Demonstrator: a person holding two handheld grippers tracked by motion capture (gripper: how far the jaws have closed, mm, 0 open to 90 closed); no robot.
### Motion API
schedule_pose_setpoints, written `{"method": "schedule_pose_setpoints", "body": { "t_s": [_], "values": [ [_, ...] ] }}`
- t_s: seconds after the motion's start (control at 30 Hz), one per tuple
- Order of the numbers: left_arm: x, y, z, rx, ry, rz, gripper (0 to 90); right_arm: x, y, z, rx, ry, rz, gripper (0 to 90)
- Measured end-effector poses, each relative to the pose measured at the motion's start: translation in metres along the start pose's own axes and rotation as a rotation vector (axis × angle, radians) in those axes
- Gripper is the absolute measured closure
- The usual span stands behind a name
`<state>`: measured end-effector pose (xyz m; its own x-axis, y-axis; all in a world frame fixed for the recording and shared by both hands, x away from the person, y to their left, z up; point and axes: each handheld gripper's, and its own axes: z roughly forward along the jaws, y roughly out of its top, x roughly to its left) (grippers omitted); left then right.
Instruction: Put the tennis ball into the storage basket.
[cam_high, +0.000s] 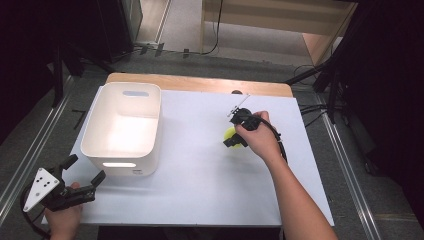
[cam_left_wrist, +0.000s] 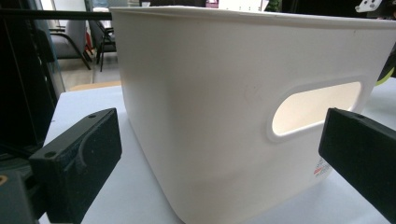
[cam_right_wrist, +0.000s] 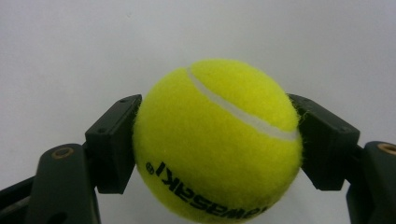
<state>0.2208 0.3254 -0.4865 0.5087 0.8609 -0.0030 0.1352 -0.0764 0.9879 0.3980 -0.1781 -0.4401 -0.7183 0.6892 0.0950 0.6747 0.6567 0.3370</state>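
I have the right hand-held gripper (cam_high: 234, 141) clamped on the tennis ball (cam_right_wrist: 217, 140), right of centre in the high view, over the white table (cam_high: 200, 190). In the right gripper view the pads (cam_right_wrist: 113, 144) press the ball's two sides, near its widest part. My worry is the fuzzy, round surface: a quick swing toward the white bin (cam_high: 122, 127) at centre left could roll the ball out, and it would bounce off the table. The left hand-held gripper (cam_high: 82, 172) sits at lower left, jaws wide apart and empty, just beside the bin's near wall; nudging the bin would shift my drop target.
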Motion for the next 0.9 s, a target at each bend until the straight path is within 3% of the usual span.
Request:
{"method": "schedule_pose_setpoints", "body": {
  "t_s": [0.07, 0.9],
  "values": [
    [0.0, 0.0, 0.0, -0.001, 0.0, 0.001, 0.0, 0.001, 0.003, 0.0, 0.001, 0.005, -0.02, 22.7],
    [0.001, 0.0, 0.0, -0.002, -0.007, -0.003, 0.0, 0.017, 0.03, -0.003, 0.009, 0.022, -0.077, 22.6]
  ]
}}
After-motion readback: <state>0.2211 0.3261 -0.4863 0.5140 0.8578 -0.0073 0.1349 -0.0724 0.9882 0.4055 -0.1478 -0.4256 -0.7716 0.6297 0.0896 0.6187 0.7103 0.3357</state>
